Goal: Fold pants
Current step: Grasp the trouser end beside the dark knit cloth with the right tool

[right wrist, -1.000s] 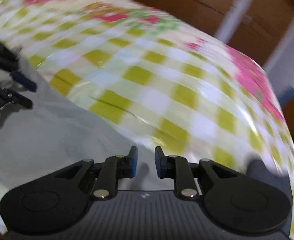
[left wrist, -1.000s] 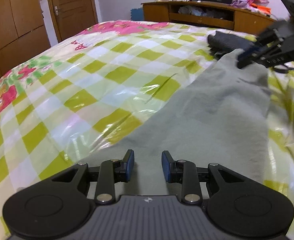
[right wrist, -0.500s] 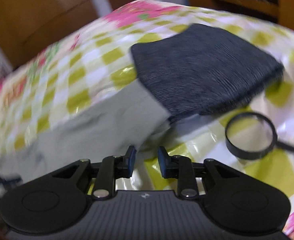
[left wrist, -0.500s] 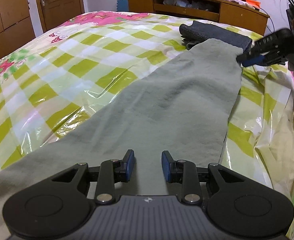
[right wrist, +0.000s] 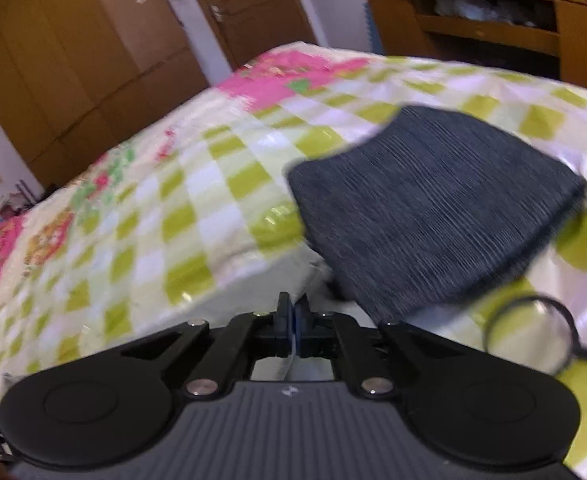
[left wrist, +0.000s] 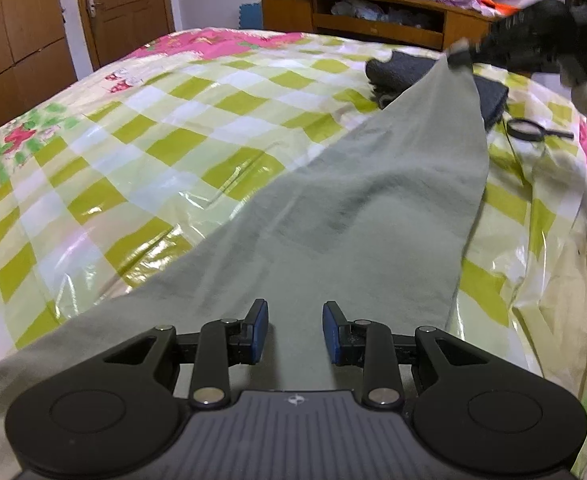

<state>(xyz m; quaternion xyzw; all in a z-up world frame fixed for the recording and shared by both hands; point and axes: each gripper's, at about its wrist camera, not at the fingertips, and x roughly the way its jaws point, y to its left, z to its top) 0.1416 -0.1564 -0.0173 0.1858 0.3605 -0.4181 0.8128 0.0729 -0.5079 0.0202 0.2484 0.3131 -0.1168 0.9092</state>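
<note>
bed cover [left wrist: 213, 128]: glossy yellow-green check with pink floral edges
folded dark cloth [right wrist: 433, 216]: near the bed's far right corner
magnifying glass [right wrist: 529, 334]: just beside that cloth
wooden cabinet [left wrist: 373, 12]: beyond the bed, cluttered
wardrobe doors [right wrist: 73, 60]: brown, far left

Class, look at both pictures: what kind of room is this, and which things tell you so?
Most likely a bedroom in a home: a bed with a checked cover fills the view, wooden wardrobes line the wall, and a low cabinet holds clothes.
</note>
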